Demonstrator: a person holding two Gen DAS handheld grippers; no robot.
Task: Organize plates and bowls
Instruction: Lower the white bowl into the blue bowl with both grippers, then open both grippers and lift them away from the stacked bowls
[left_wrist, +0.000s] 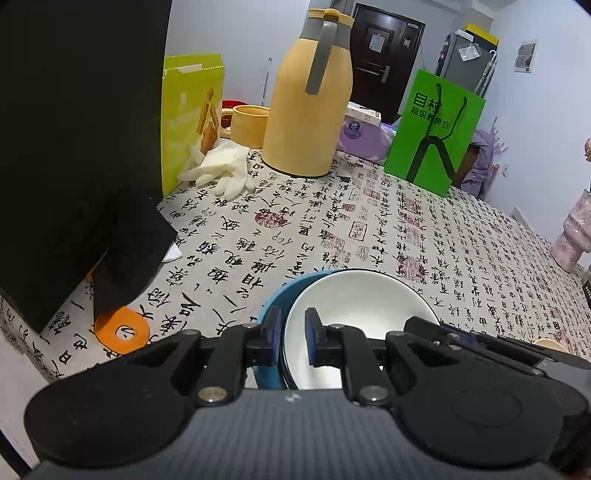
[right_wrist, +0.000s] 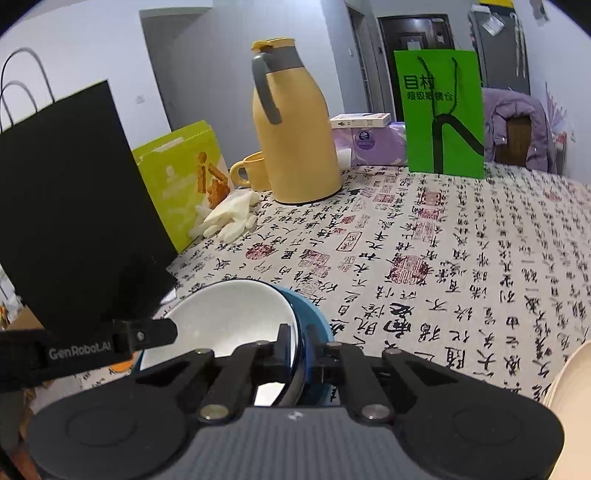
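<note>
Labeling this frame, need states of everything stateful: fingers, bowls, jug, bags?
Left gripper: fingers shut on both bowls' rims.
Right gripper: fingers shut on the opposite rims.
White bowl: upright, empty, nested in blue bowl.
Jug: upright, lid closed.
Green bag: standing.
Black bag: standing.

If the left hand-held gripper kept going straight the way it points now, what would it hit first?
The left hand-held gripper is already shut on the stacked bowls' rim, so it would push those. Beyond them only bare tablecloth shows, then probably the yellow flask, though depth is unclear.
</note>
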